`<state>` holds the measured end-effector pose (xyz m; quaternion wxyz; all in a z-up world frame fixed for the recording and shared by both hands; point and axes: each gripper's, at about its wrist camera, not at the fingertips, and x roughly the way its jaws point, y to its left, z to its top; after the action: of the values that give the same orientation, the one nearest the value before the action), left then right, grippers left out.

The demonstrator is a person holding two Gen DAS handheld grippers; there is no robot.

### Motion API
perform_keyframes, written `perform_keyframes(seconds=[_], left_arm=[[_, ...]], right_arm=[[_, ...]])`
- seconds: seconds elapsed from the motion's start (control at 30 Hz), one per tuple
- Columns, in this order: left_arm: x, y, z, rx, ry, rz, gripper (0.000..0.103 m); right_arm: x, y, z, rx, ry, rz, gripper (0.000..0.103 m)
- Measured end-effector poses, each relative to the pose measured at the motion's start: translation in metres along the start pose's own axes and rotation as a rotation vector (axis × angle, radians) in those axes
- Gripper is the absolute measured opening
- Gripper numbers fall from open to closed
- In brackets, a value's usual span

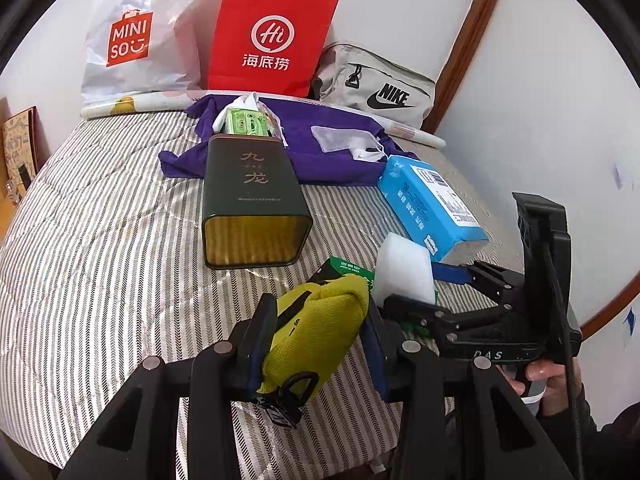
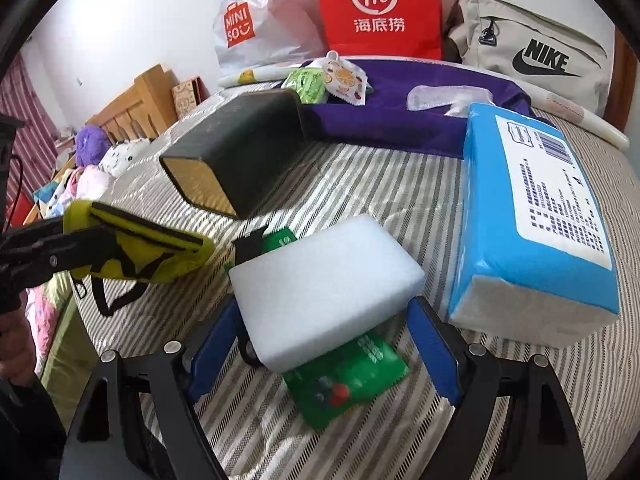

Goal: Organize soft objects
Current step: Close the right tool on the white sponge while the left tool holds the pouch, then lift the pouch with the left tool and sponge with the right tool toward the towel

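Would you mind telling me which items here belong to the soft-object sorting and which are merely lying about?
In play:
- yellow fabric pouch, clamped in the left gripper
- white foam block, between the right gripper's jaws
- blue tissue pack

Lying about:
- dark green tin
- red paper bag
- grey Nike bag
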<state>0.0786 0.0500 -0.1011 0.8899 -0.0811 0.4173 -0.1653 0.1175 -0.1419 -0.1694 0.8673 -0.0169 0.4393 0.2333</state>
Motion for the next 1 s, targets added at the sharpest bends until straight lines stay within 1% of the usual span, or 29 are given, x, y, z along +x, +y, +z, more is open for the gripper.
perform_keyframes(seconds=[0.03,0.07,0.1,0.13,0.17,0.2,0.4,0.53,0.73,0.83,0.97,1.0], left_arm=[[0.000,0.000,0.000,-0.001,0.000,0.001,0.039],[0.000,0.001,0.000,0.000,0.001,0.000,0.039],[0.000,0.000,-0.001,0.002,0.002,0.002,0.039],[0.000,0.000,-0.001,0.001,0.002,0.004,0.039],[0.000,0.001,0.000,-0.003,0.001,0.003,0.039],[-0.001,0.001,0.000,-0.005,-0.001,0.005,0.039],[-0.002,0.006,-0.002,-0.021,-0.021,0.010,0.039],[-0.005,0.014,-0.003,-0.047,-0.040,0.030,0.039],[-0.011,0.017,-0.006,-0.042,-0.054,0.061,0.039],[-0.012,0.021,-0.016,-0.033,-0.037,0.087,0.039],[-0.002,0.025,-0.029,-0.031,0.010,0.115,0.039],[0.004,0.026,-0.032,-0.026,0.023,0.128,0.042]], right_arm=[[-0.001,0.001,0.000,-0.001,-0.015,0.007,0.074],[-0.003,0.001,0.000,-0.004,-0.026,0.010,0.074],[-0.004,0.002,-0.001,-0.009,-0.031,0.009,0.068],[-0.007,0.003,-0.001,-0.017,-0.036,0.011,0.067],[-0.009,0.004,-0.003,-0.022,-0.040,0.014,0.061],[-0.010,0.004,-0.003,-0.024,-0.037,0.018,0.059],[-0.031,0.004,-0.014,-0.016,-0.052,0.049,0.058],[-0.051,0.006,-0.024,-0.025,-0.069,0.058,0.058],[-0.070,-0.001,-0.045,-0.009,-0.057,0.030,0.058],[-0.077,-0.011,-0.054,0.013,-0.056,0.001,0.058],[-0.081,-0.029,-0.060,0.055,-0.056,-0.031,0.058],[-0.081,-0.033,-0.061,0.067,-0.056,-0.039,0.058]])
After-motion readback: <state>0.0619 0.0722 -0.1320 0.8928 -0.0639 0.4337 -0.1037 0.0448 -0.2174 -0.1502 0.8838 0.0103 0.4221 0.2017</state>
